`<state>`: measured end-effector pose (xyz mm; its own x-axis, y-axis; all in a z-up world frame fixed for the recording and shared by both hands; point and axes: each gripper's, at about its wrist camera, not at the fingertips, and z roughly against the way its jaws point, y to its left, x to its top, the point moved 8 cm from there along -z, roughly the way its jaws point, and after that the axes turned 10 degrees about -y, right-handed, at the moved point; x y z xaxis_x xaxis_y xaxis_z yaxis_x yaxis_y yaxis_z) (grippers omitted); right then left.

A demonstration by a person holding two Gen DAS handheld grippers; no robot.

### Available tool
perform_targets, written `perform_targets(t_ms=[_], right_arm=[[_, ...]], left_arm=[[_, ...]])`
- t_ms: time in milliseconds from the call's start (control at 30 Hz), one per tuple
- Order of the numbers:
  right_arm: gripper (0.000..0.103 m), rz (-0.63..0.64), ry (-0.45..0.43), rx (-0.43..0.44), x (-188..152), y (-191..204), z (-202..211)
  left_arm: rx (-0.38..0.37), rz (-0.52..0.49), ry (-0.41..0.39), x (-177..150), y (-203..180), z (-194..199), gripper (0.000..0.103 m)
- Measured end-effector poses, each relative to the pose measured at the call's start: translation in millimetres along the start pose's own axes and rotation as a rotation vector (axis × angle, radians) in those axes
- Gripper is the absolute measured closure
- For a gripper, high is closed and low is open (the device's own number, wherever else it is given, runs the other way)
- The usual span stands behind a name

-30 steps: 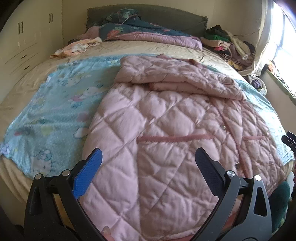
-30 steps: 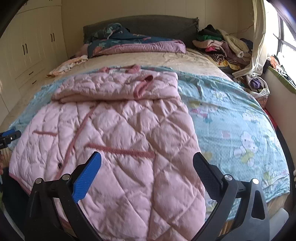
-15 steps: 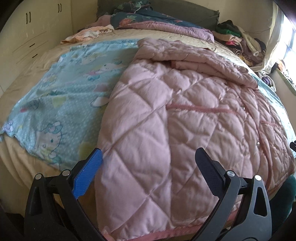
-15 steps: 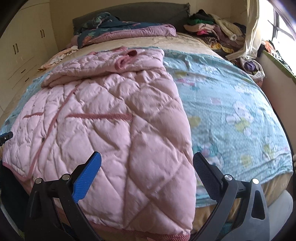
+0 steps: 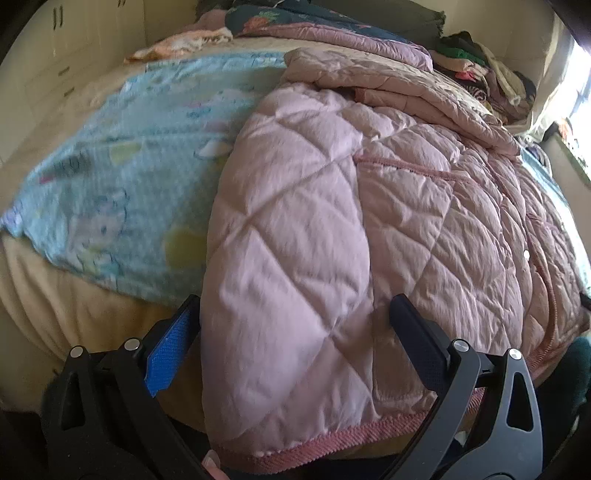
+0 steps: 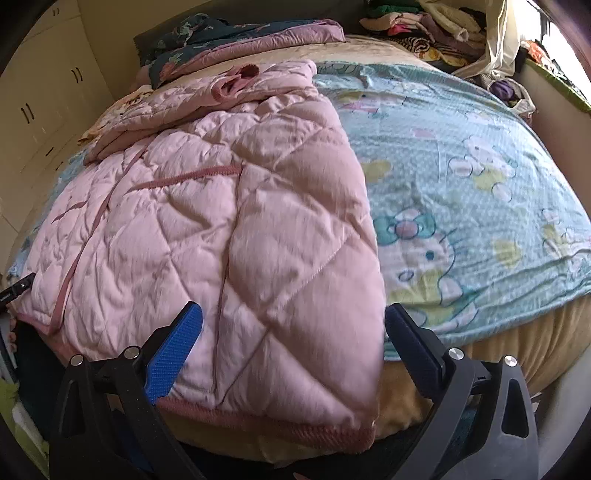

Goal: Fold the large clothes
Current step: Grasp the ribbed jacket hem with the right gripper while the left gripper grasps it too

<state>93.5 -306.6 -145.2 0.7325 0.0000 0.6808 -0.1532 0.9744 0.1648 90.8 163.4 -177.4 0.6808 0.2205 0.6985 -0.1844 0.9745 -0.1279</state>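
**Okay, pink quilted jacket spread on the bed, both grippers at the hem**

So the pink quilted jacket [image 5: 332,206] is laid flat over a blue cartoon-print sheet [image 5: 122,155] on the bed [image 6: 517,343], hem at the near edge, sleeves folded across the top. The left gripper [image 5: 295,332] is held low over the jacket's near left corner, jaws wide apart with the quilted fabric seen between them, nothing clamped. The right gripper [image 6: 293,328] is placed the same way at the near right corner, jaws apart, hem trim [image 6: 280,424] just below. A pile of clothes [image 6: 424,26] is heaped at the far right of the bed, and a dark floral duvet [image 6: 221,33] is bunched at the headboard. Some motion blur is seen.
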Motion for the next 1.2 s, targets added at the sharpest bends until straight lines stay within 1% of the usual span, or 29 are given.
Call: perform_targets(t_ms=[267,367,433,667,767,833,867,900,933,1000,1033,1067,1100,1167,1200], right_arm=[[0.005,-0.022,0.018,0.057,-14.0,1.3,6.4],[0.006,-0.013,0.024,0.068,-19.4,3.4,9.1],[0.010,-0.011,0.027,0.081,-22.8,4.9,11.6],[0.016,-0.034,0.047,0.122,-33.1,4.0,14.3],[0.024,-0.044,0.049,0.136,-36.5,3.9,15.1],[0.040,-0.041,0.039,0.141,-35.7,4.6,18.5],[0.045,-0.040,0.031,0.143,-33.9,4.9,20.4],[0.055,-0.038,0.017,0.144,-31.6,4.2,23.8],[0.063,-0.040,0.009,0.153,-30.1,3.9,25.7],[0.071,-0.057,-0.019,0.193,-23.5,4.6,32.8],[0.074,-0.063,-0.033,0.203,-19.1,4.7,36.5],[0.074,-0.063,-0.041,0.207,-16.6,4.8,38.6],[0.075,-0.066,-0.051,0.213,-13.8,5.1,41.1],[0.075,-0.069,-0.061,0.232,-9.3,7.6,43.3],[0.074,-0.068,-0.060,0.233,-8.2,8.5,42.2]], left_arm=[[-0.074,0.091,0.046,-17.5,6.7,-0.1,0.009],[-0.087,0.089,0.049,-22.1,5.8,3.1,0.009],[-0.099,0.089,0.056,-25.5,4.0,5.0,0.009],[-0.108,0.092,0.059,-31.8,2.4,7.1,0.009],[-0.107,0.091,0.058,-32.0,1.1,6.6,0.009],[-0.107,0.096,0.054,-31.9,1.0,7.1,0.009],[-0.106,0.099,0.051,-32.1,1.3,7.7,0.009],[-0.105,0.098,0.048,-32.1,1.0,8.4,0.010],[-0.106,0.099,0.046,-31.9,1.2,9.0,0.011],[-0.111,0.104,0.040,-31.0,1.4,10.6,0.015],[-0.113,0.106,0.037,-30.2,1.3,11.0,0.020],[-0.115,0.108,0.032,-29.5,1.5,12.4,0.022],[-0.114,0.108,0.029,-28.5,1.6,13.1,0.027],[-0.113,0.106,0.018,-27.4,1.7,16.7,0.038],[-0.113,0.103,0.013,-26.4,0.9,18.0,0.046]])
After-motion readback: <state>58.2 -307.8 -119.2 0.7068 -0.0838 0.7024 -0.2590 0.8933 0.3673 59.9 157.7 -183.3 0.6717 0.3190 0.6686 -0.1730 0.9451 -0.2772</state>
